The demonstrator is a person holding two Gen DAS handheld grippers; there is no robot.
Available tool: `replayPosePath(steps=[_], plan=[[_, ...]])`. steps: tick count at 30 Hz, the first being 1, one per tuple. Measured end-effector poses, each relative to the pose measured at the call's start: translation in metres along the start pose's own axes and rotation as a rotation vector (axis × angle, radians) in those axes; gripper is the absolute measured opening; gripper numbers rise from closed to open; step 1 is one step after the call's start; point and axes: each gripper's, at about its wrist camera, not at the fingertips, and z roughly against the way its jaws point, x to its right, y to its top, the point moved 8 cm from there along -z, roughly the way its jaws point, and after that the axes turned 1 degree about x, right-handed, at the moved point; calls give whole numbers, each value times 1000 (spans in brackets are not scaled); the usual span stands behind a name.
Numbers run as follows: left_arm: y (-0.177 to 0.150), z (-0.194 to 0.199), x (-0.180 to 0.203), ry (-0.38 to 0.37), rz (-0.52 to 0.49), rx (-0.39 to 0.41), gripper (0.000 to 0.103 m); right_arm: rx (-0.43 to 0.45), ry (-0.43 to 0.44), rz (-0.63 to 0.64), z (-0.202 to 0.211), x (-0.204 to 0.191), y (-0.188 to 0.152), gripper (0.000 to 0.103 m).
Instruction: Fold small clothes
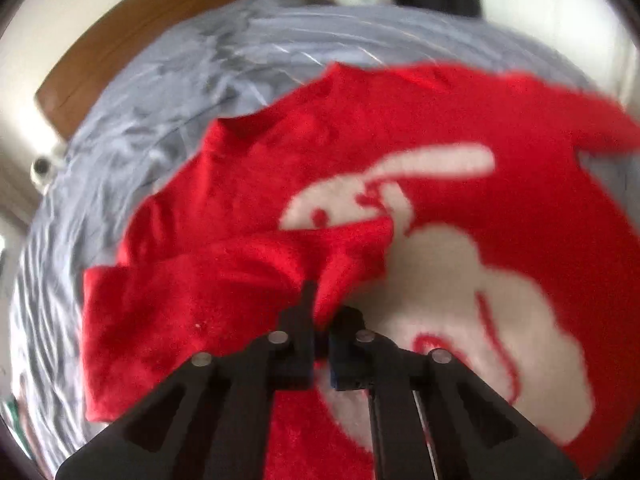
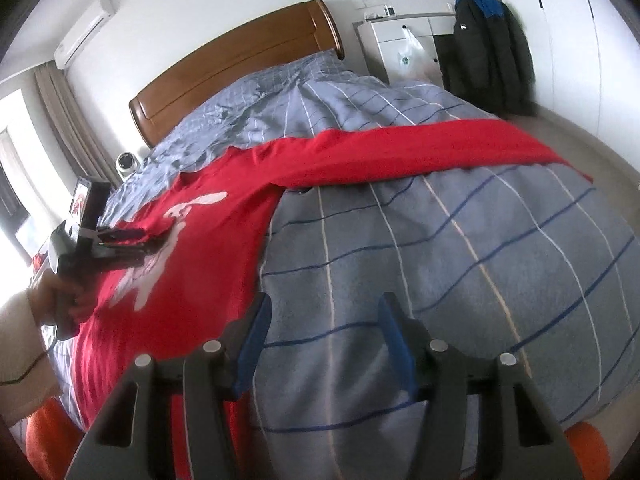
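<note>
Red sweater point(image 1: 400, 128) with white rabbit motif point(image 1: 460, 280), spread on grey striped duvet point(image 2: 440, 240); sleeve folded inward, pinched in closed left gripper point(image 1: 320, 312). Right gripper point(image 2: 324, 312) wide apart, empty, above bare duvet.

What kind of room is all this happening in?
Most likely a home bedroom. A bed with a wooden headboard and a grey checked duvet fills the view, a dark jacket hangs by the wall, and an air conditioner sits near the curtains.
</note>
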Motion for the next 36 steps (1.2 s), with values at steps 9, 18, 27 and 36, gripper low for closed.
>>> replayPosePath(steps=[9,18,27,36], plan=[[-55,105,-251,228,738,131,2,25,11,54,9,-8,1,56],[-217,125,-378,588,1032,-43,2,1,19,91,-1,-18,-4,56],[-262,93,-368,609,1054,-165,2,-14,-12,94,-6,-14,-9,56],[-251,162,-308,509,932,-28,66,-27,-21,9,14,10,3,74]])
